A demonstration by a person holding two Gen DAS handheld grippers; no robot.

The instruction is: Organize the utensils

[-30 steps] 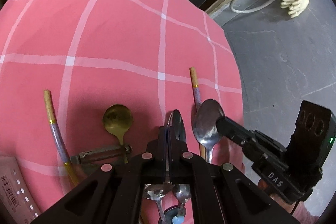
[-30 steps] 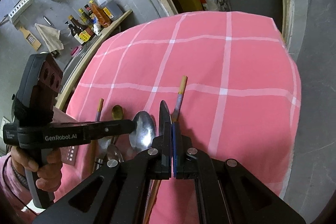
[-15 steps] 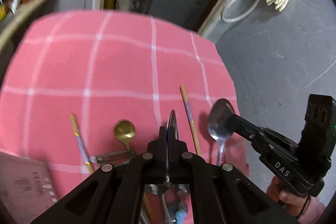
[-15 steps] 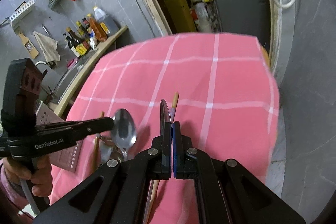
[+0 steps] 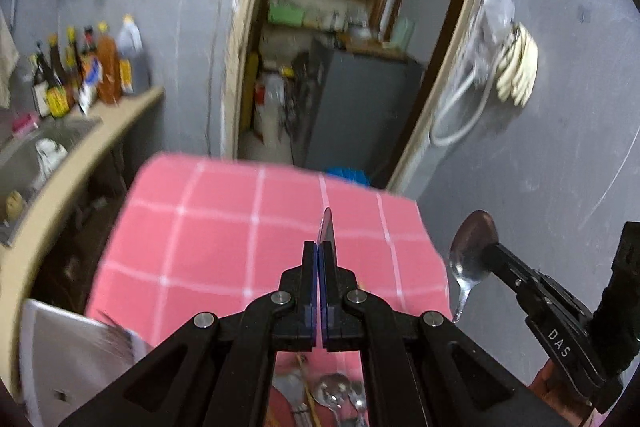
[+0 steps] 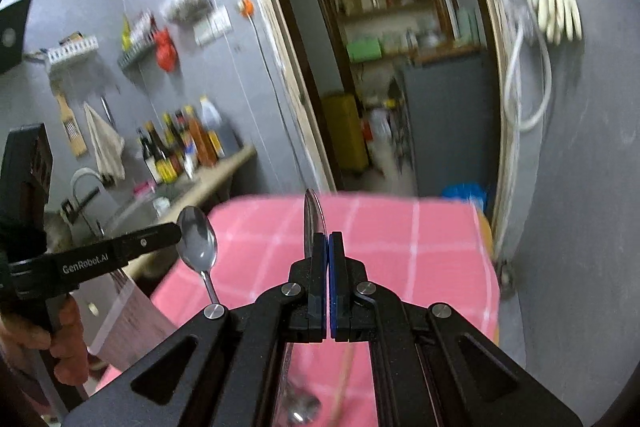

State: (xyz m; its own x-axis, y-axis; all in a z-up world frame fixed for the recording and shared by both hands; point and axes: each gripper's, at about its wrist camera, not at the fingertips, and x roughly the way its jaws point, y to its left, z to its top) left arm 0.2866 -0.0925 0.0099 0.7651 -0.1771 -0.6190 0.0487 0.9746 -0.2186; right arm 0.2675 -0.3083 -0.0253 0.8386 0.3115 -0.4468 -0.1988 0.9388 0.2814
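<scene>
In the left wrist view my left gripper (image 5: 320, 247) is shut on a steel spoon (image 5: 328, 227), seen edge-on and sticking up past the fingertips. To its right my right gripper (image 5: 490, 251) is shut on a second steel spoon (image 5: 472, 247), bowl up and handle hanging down. The right wrist view shows the same pair: the right gripper (image 6: 328, 237) clamps its spoon (image 6: 313, 219) edge-on, and the left gripper (image 6: 174, 230) holds its spoon (image 6: 198, 239) at the left. Both spoons hang in the air above the pink checked tablecloth (image 5: 224, 227). More spoons (image 5: 332, 393) lie on the cloth below the fingers.
A white box (image 5: 60, 347) sits at the table's near left corner. Left of the table runs a counter (image 5: 100, 131) with a sink and several sauce bottles (image 5: 80, 75). Beyond the table's far edge an open doorway (image 5: 340, 47) leads to shelves. A hand (image 6: 60, 331) grips the left tool.
Both grippers have risen well above the cloth with their spoons and tipped up toward level. The utensils left on the table have dropped to the bottom of the views.
</scene>
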